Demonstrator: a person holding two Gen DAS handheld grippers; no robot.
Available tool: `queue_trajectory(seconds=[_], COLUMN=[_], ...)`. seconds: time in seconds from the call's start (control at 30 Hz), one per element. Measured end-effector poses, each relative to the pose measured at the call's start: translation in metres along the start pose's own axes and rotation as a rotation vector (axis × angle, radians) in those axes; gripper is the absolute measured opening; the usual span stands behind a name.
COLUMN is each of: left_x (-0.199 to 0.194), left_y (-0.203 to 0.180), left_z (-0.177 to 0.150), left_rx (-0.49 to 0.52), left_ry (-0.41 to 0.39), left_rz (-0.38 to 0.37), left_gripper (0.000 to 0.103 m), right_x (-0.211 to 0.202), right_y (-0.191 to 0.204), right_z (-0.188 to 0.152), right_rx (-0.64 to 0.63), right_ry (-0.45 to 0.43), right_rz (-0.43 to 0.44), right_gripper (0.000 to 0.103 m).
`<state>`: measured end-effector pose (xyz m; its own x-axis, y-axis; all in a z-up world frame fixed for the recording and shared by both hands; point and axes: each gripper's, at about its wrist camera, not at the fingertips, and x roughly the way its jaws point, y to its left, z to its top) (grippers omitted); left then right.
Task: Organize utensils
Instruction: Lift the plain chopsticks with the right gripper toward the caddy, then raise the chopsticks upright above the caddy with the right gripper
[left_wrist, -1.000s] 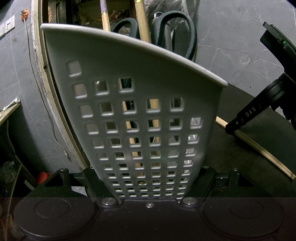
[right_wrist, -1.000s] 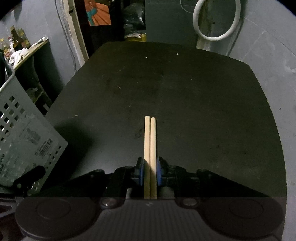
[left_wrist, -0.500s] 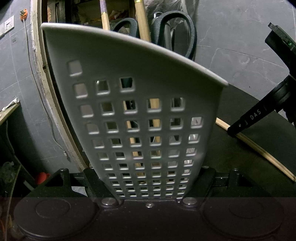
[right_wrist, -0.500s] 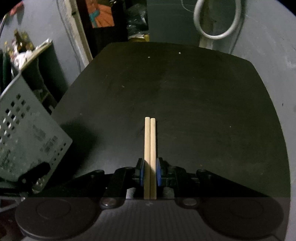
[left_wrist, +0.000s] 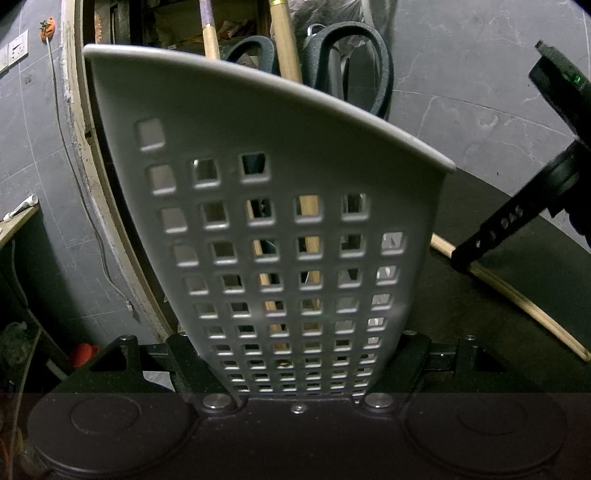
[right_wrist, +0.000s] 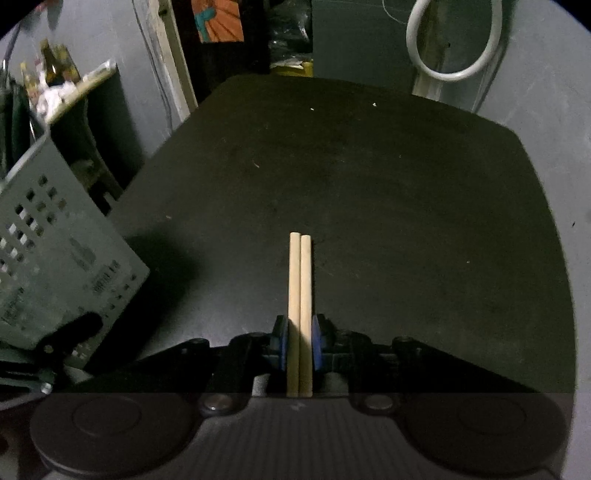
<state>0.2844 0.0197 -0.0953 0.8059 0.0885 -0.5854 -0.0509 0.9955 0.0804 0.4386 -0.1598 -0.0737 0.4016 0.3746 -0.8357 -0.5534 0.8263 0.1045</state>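
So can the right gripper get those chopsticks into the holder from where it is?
Probably yes. The right gripper grips the chopsticks, and the holder, clamped in the left gripper, has space at its open top beside the scissors.

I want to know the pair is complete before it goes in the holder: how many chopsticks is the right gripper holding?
2. Both chopsticks lie side by side, touching, clamped in the right gripper above the black table. A third behind them cannot be ruled out.

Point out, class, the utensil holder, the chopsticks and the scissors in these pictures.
utensil holder (left_wrist: 295, 147), left wrist view, on its perforated grey front wall.
chopsticks (right_wrist: 300, 280), right wrist view, mid-shaft of the pair, ahead of the blue pads.
scissors (left_wrist: 384, 70), left wrist view, on the dark handle loop above the holder's rim.
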Motion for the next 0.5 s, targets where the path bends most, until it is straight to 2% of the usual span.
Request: queue_trajectory(seconds=[0.23, 0.5], left_x=[0.0, 0.0], left_y=[0.0, 0.0], left_z=[0.0, 0.0], left_rx=[0.0, 0.0], left_ry=[0.0, 0.0], left_rz=[0.0, 0.0], left_gripper=[0.076, 0.076], right_x=[-0.024, -0.059], right_y=[-0.011, -0.018], right_z=[-0.01, -0.026], right_rx=[0.087, 0.135], right_ry=[-0.158, -0.453], right_rz=[0.095, 0.162], right_gripper=[0.015, 0.015])
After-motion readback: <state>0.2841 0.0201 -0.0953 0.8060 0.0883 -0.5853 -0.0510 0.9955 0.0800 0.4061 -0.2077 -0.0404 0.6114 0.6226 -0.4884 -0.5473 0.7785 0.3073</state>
